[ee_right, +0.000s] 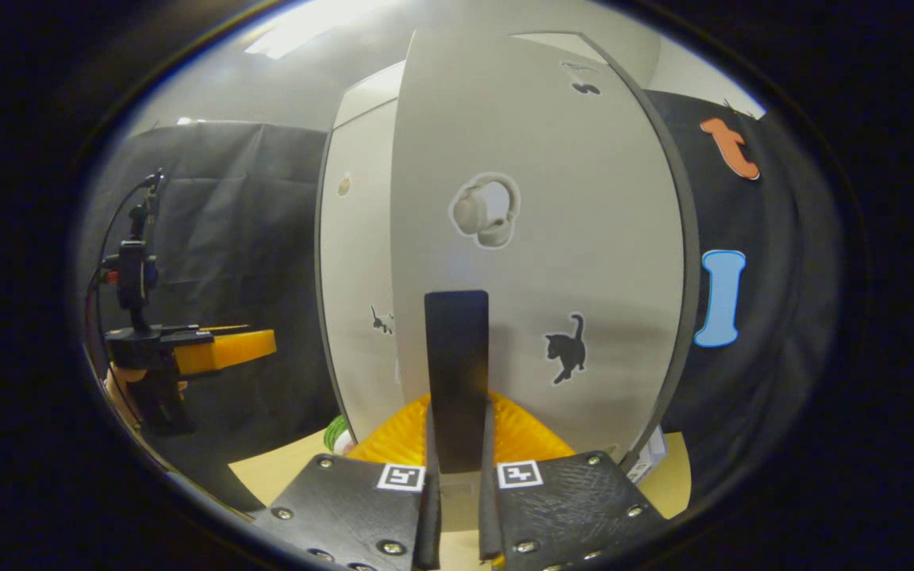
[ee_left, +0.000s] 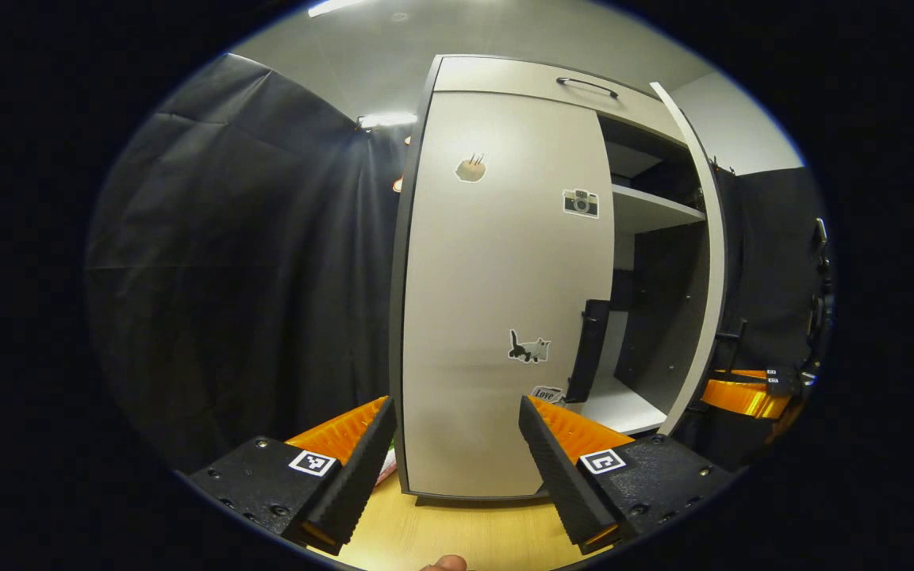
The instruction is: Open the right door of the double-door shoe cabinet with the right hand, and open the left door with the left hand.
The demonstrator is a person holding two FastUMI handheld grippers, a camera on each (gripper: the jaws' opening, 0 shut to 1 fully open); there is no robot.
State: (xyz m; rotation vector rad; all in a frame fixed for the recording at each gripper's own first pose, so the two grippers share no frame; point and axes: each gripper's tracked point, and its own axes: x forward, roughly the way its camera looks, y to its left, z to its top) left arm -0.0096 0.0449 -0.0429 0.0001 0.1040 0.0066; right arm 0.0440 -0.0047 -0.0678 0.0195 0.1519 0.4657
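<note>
The light grey shoe cabinet (ee_left: 505, 79) stands on a wooden surface. Its left door (ee_left: 497, 277), with camera and cat stickers, is closed, and a black vertical handle (ee_left: 589, 349) sits at its right edge. My left gripper (ee_left: 457, 408) is open just in front of that door, touching nothing. The right door (ee_left: 704, 238) is swung outward, baring the shelves (ee_left: 651, 210). In the right gripper view the right door (ee_right: 568, 238) faces me, and my right gripper (ee_right: 457, 428) is shut on its black handle (ee_right: 457, 357). The left gripper (ee_right: 195, 349) shows far left, held by a hand.
Black cloth (ee_left: 227, 262) hangs to the left of and behind the cabinet. The wooden top (ee_left: 457, 531) runs under the cabinet's front edge. A top drawer with a bar handle (ee_left: 588, 86) sits above the doors. The right gripper's orange body (ee_left: 743, 392) is beside the open door.
</note>
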